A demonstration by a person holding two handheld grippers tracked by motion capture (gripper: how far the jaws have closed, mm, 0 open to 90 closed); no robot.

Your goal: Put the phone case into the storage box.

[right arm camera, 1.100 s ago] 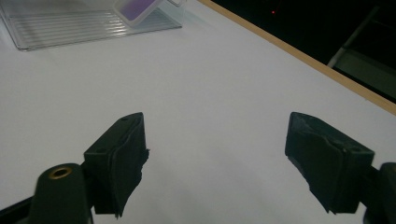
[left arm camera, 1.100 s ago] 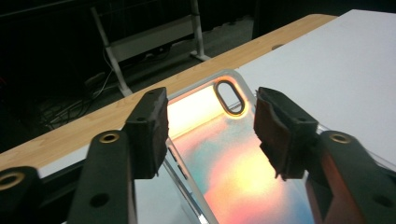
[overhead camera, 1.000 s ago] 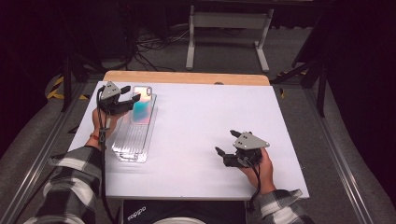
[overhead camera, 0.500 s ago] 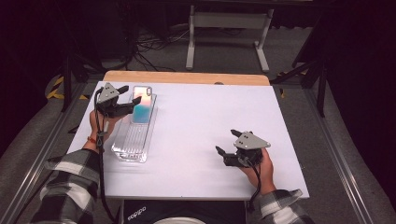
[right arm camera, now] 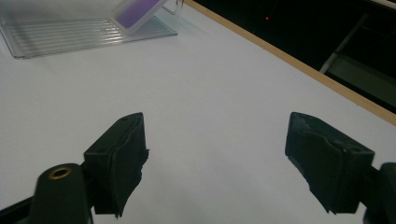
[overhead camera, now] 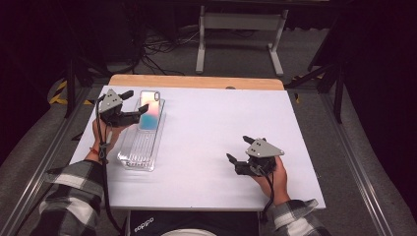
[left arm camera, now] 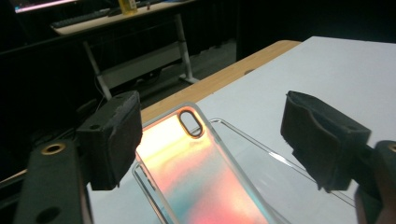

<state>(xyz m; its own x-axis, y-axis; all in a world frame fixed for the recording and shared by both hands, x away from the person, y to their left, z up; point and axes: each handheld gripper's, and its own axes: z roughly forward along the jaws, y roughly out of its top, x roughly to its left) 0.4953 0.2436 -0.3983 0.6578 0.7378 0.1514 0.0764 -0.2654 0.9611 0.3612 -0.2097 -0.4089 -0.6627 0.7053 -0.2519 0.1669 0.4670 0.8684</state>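
we've got the left gripper open, jaws just widened around the phone case on the clear tray; right gripper open, empty.

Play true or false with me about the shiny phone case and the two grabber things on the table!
1. The shiny phone case rests on a clear plastic tray. True.
2. The left gripper is squeezing the case. False: its fingers have just been opening and stand apart on either side of the case, not pressing it.
3. The right gripper holds nothing. True: its fingers are apart over bare table.
4. The table top is red. False: it is white, with a wooden far edge.
5. The case's camera hole is at the end nearest the person. False: it is at the far end.
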